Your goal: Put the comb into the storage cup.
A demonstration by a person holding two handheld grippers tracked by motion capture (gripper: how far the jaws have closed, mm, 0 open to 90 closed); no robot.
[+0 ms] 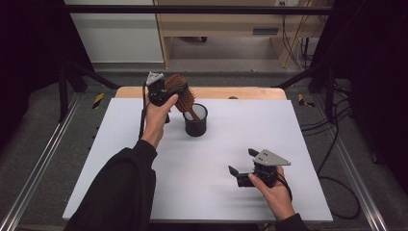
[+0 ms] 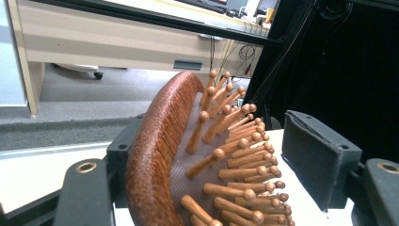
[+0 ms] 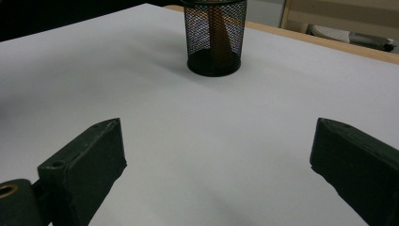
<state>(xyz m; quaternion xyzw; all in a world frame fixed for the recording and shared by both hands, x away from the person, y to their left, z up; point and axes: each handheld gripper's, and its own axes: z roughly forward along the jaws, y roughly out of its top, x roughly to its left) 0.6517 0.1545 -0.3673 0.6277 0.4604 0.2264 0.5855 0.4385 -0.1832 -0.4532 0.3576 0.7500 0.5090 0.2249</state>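
Observation:
A brown wooden hairbrush [image 1: 183, 96] with peg bristles leans over a black mesh cup [image 1: 196, 123] at the back middle of the table, its handle down inside the cup. My left gripper [image 1: 174, 91] is shut on the brush head. In the left gripper view one jaw presses the brush's back [image 2: 155, 155] and the other pad sits at the bristle tips [image 2: 256, 157]. My right gripper [image 1: 241, 160] rests low near the front right, open and holding nothing. The right gripper view shows its two jaws wide apart [image 3: 217, 123], pointing toward the mesh cup [image 3: 214, 40].
A white sheet [image 1: 144, 159] covers the tabletop, with a wooden edge [image 1: 240, 93] showing at the back. Black curtains stand at both sides. Cables [image 1: 332, 144] trail on the floor at the right, and wooden furniture [image 1: 226, 29] stands behind the table.

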